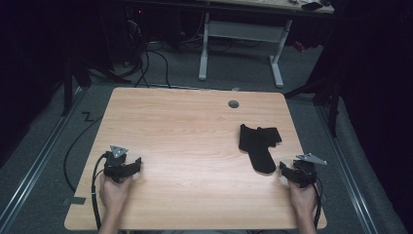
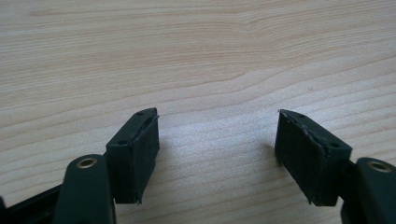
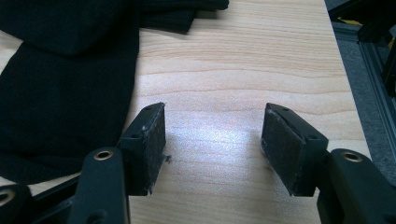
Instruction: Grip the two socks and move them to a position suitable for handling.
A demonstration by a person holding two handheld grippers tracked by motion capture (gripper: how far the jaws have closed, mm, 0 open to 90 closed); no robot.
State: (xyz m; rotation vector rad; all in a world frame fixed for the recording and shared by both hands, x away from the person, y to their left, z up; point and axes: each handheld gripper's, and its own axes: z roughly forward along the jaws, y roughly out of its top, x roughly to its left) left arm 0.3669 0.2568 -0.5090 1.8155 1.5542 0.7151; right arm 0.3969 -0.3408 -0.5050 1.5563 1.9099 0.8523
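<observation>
Nothing is done yet: our right claw (image 1: pixel 284 170) gapes empty beside the black cloth (image 1: pixel 258 142) near the bench's (image 1: pixel 195 126) right edge; our left claw (image 1: pixel 136 165) gapes empty too.

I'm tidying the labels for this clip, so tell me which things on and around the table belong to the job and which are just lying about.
Part of the job:
black socks
right gripper, open
left gripper, open

Just lying about:
grey cable cap in the table
white desk frame behind
floor cables

A pale wooden table (image 1: pixel 185 126) bears black socks (image 1: pixel 258 144) lying flat near its right edge.
</observation>
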